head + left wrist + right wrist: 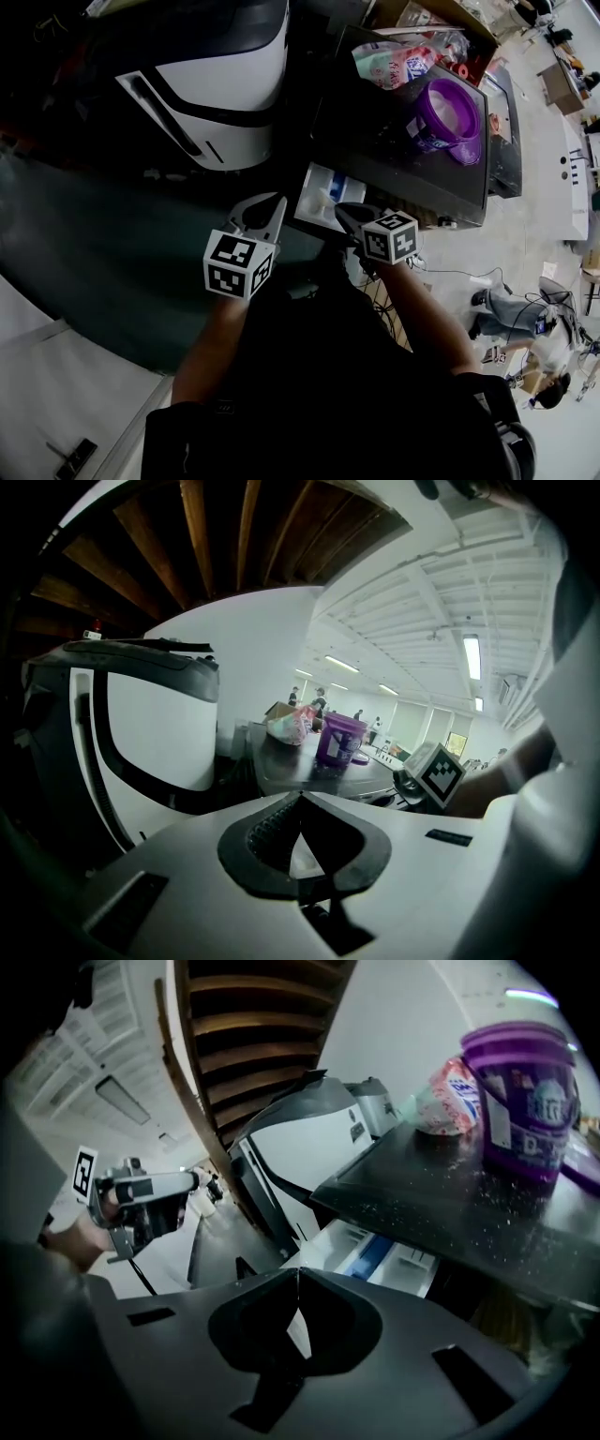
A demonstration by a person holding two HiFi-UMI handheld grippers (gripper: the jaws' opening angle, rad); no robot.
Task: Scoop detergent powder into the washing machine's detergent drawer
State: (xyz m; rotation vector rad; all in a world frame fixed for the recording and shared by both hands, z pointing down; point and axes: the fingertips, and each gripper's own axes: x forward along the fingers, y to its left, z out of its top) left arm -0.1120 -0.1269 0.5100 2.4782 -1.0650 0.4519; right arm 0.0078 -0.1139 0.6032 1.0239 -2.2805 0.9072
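Detergent drawer (323, 192): pulled out, white with a blue insert, under the front edge of the dark counter (375, 141).

Purple detergent tub (448, 117): stands on that counter, set back from the drawer. Purple lid (361, 758) lies just beside it. Pink printed bag (394, 61) sits near the tub, farther back. The right gripper view shows white specks scattered over the counter around the tub.

Your right hand-held gripper (298, 1279) hangs just in front of the drawer and points toward it. Its jaws are pressed together tip to tip with nothing between them.

Your left hand-held gripper (298, 803) is near the right one, on its left and apart from the drawer. Its jaws are likewise closed on each other and empty.

White appliance with a dark curved band (216, 75) stands to the left of the counter. A grey floor with cables and seated people shows at the far right of the head view.
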